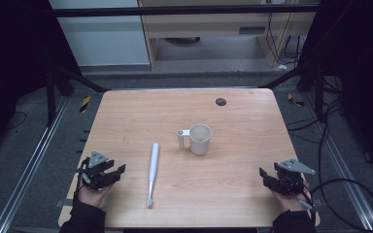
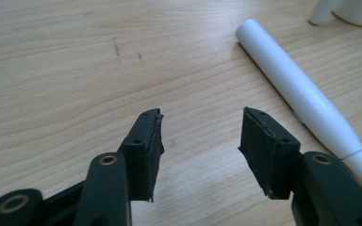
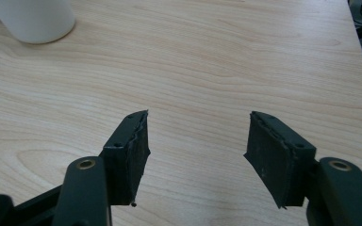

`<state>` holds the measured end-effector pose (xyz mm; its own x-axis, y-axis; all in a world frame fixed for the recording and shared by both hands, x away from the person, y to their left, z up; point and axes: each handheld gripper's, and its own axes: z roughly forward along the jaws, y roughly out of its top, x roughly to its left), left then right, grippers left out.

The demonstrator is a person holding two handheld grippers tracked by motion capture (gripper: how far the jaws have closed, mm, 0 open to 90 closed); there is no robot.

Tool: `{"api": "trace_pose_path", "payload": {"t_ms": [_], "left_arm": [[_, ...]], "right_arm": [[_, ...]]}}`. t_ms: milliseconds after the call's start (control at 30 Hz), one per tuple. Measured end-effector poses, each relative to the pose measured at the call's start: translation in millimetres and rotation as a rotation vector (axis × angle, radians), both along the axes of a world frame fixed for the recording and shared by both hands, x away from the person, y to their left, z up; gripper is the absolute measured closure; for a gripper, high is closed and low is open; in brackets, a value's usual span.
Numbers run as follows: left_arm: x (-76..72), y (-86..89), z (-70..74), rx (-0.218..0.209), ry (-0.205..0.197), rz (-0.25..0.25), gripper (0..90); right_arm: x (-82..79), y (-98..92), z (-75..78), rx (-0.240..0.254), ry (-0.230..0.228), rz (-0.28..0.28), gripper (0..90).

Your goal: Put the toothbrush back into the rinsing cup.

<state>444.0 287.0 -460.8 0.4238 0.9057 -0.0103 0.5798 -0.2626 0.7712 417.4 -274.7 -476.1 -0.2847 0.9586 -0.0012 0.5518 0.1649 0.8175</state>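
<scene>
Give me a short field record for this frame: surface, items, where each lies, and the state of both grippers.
surface: wooden table
items: white mug; white toothbrush
mug: upright, right of centre, handle toward the left
toothbrush: flat, left of the mug, apart from it
left gripper: open, nothing between the jaws, near left corner
right gripper: open, nothing between the jaws, near right corner
contact: neither gripper touches an item
</scene>
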Motion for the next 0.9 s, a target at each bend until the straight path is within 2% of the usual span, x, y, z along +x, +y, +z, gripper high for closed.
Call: {"api": "trace_pose_path", "payload": {"t_ms": [167, 500, 767, 900], "left_arm": [[-3.0, -8.8, -0.8, 0.013, 0.015, -0.036, 55.1], [-9.3, -31.8, -8.0, 0.060, 0.083, -0.139, 71.3], [-11.9, -40.7, -12.0, 0.060, 0.128, -0.194, 84.7], [-13.6, -44.2, -12.7, 0.057, 0.146, -0.219, 88.2]], "right_arm": [[-1.9, 5.7, 1.8, 0.004, -0.003, 0.023, 41.3], [-2.8, 10.8, 1.0, -0.005, -0.001, 0.053, 42.8], [-2.4, 10.4, -0.6, -0.030, -0.010, 0.054, 43.1], [-2.1, 10.2, -1.0, -0.035, -0.009, 0.053, 43.1]]}}
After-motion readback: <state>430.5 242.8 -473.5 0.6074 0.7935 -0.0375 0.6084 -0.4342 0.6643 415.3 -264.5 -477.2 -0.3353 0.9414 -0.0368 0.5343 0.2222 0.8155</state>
